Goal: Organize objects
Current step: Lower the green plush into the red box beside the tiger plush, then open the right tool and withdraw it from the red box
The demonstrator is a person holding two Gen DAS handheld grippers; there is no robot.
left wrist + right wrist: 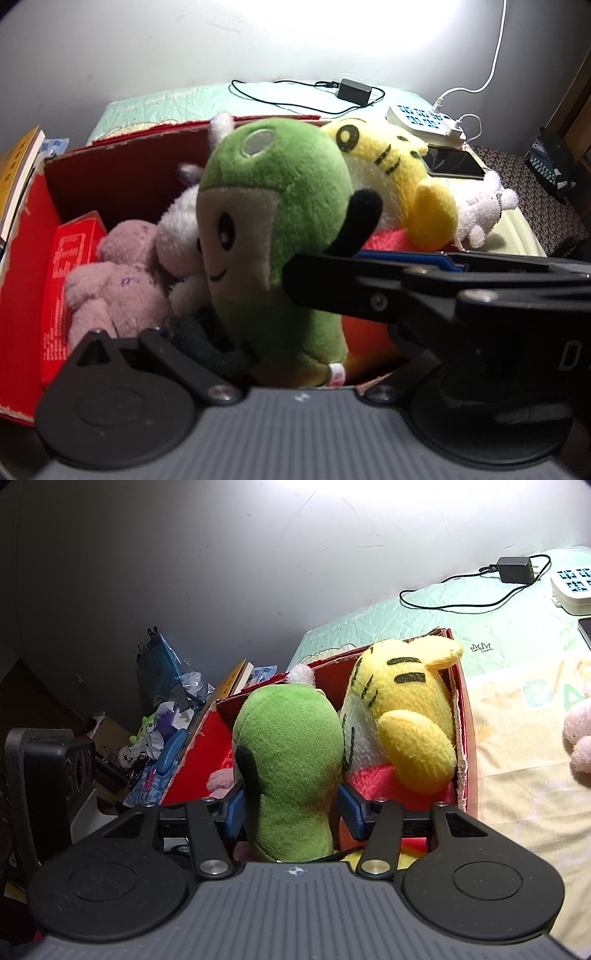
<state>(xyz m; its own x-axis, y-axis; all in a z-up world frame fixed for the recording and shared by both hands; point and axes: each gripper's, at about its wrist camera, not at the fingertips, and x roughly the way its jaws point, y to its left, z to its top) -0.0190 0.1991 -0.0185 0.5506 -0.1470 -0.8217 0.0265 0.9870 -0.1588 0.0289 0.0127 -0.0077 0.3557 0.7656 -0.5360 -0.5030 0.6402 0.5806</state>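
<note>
Sitting on a bed (524, 775) covered with a pale green and cream quilt is a red cardboard box (463, 716) with torn edges, and it's pretty much stuffed with plush toys. Biggest one showing is the green plush (291, 746), standing upright in the middle of the box with its smiley face turned toward the left wrist view. Right beside it, touching, is a yellow striped plush (410, 716) leaning against the box's wall, with something pinkish red under it. On the green one's other side a pink plush (122, 273) and a white plush (181, 221) are squashed together down inside, next to a red carton (62, 280) standing along the box wall.

The right hand-held gripper (295, 812) is about half open, and its blue pads sit on either side of the green plush's lower body, pressing into the fur, so it has hold of it. The left hand-held gripper (258, 310) is harder to read: one finger reaches across to the green plush, the other is hidden low behind it, so I honestly can't tell if it's gripping.

Further back on the quilt there's a white power strip (424, 120), a black adapter (354, 89) with its cable, and a phone (454, 162).
</note>
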